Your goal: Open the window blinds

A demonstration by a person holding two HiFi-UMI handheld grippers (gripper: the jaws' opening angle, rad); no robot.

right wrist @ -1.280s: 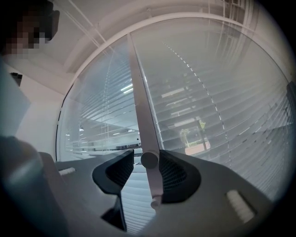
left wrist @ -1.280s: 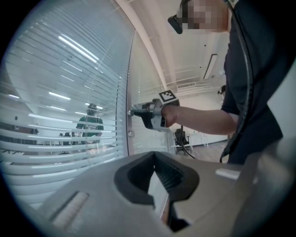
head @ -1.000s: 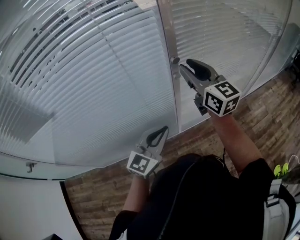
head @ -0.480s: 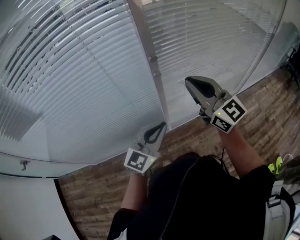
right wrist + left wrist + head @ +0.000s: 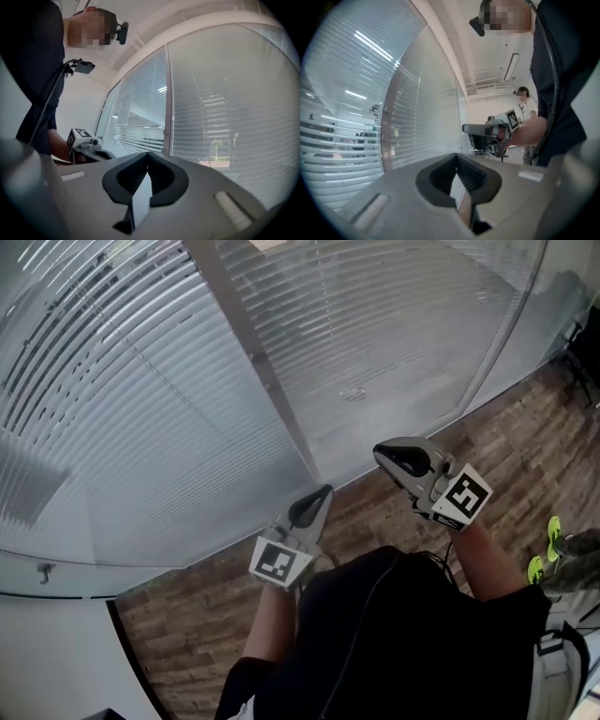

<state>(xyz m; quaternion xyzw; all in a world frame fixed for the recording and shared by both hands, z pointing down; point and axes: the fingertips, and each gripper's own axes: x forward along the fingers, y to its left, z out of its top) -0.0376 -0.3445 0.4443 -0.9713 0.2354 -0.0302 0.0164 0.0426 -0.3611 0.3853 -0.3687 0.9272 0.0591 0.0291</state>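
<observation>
The window blinds (image 5: 141,409) hang behind glass; the left panel's upper slats show dark gaps, while the right panel (image 5: 394,324) looks flatter and paler. A grey post (image 5: 272,395) divides the two panels. My left gripper (image 5: 323,491) is low in front of the left panel's bottom edge, shut with nothing in it, and its tips meet in the left gripper view (image 5: 457,157). My right gripper (image 5: 382,454) hovers off the right panel, clear of the slats, shut and empty. In the right gripper view its jaws (image 5: 147,154) are closed, with the blinds (image 5: 220,126) beyond.
Wood-plank floor (image 5: 375,512) runs along the base of the glass. A person's green shoes (image 5: 542,554) are at the right edge. Another person (image 5: 525,101) and an office chair (image 5: 480,143) stand far down the room. A hook (image 5: 42,570) is on the lower left wall.
The right gripper's jaws, open near the post a second ago, have shut, and it has dropped down and away from the glass. The view has swung right; the left gripper kept its pose.
</observation>
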